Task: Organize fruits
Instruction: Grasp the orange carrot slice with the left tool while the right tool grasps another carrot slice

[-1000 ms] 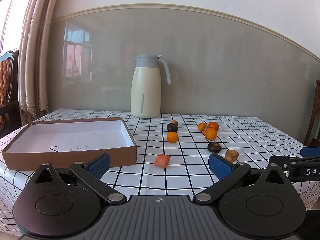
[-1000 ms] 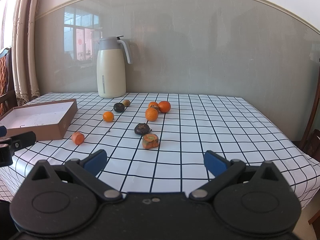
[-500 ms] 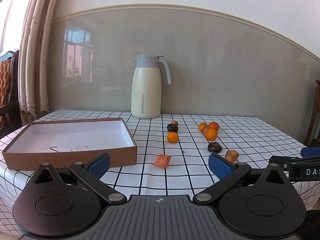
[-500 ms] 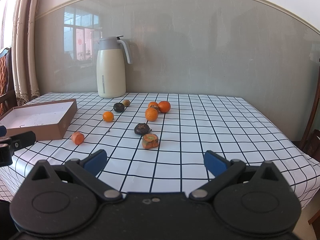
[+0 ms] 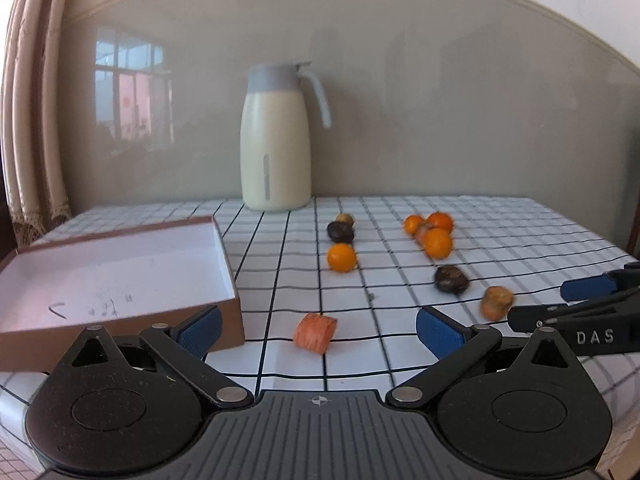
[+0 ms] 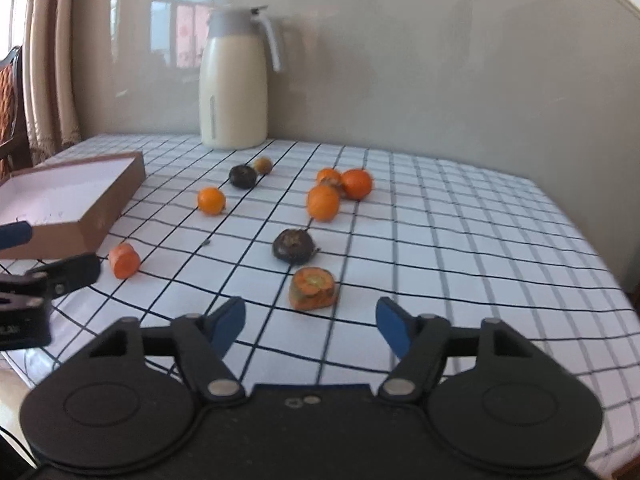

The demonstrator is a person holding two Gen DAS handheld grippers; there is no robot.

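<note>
Several fruits lie on the checked tablecloth. An orange chunk lies just ahead of my open, empty left gripper. A second orange chunk lies just ahead of my open, empty right gripper; a dark fruit sits behind it. Further back are a lone orange, a cluster of oranges, another dark fruit and a small brown fruit. An open brown box with a white inside stands at the left, empty.
A cream thermos jug stands at the table's back by the glossy wall. A curtain hangs at the left. The table's right edge drops off. A chair stands at the far left.
Both grippers have moved forward and lower toward the fruits, each nearing an orange chunk. The right one has tilted down. Their jaws stay open. The fruits have not moved.
</note>
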